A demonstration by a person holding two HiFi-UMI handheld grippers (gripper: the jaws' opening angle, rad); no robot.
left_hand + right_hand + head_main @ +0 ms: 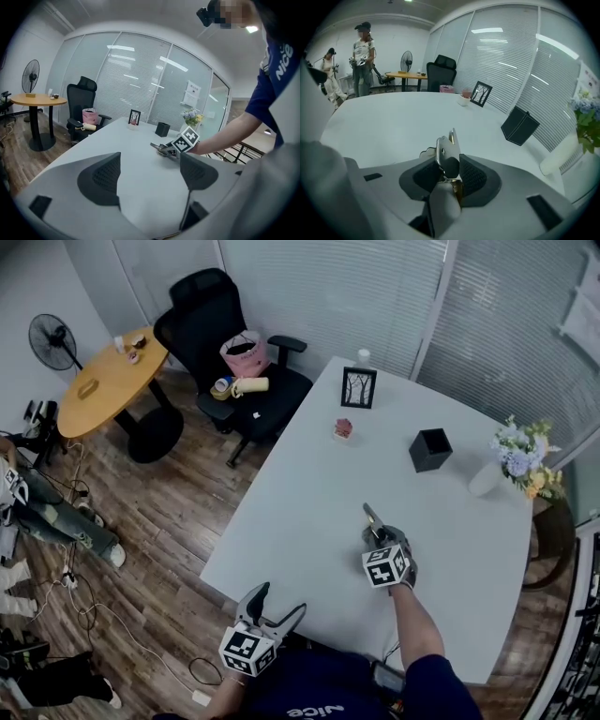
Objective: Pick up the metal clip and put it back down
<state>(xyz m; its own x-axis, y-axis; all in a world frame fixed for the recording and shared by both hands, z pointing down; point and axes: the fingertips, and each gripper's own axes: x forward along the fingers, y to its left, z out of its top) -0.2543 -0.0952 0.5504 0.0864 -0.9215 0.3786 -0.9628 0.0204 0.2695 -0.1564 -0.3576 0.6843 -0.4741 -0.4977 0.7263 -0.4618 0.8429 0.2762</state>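
The metal clip point(372, 518) point(448, 149) is silver with two flat handles. It sits between the pads of my right gripper point(377, 532) point(449, 169), which is shut on it just above the white table point(300, 512), right of the middle. The clip's handles stick out past the fingertips. My left gripper point(279, 602) point(150, 176) hovers at the table's near edge, open, with nothing between its pads. From the left gripper view the right gripper's marker cube point(187, 138) and the clip point(157, 146) show further along the table.
A black box point(430, 449), a framed picture point(358, 387), a small pink pot point(343, 428) and a vase of flowers point(516, 460) stand at the table's far side. A black office chair point(225, 343) and a round wooden table point(108, 381) are beyond. Two people point(361, 56) stand far off.
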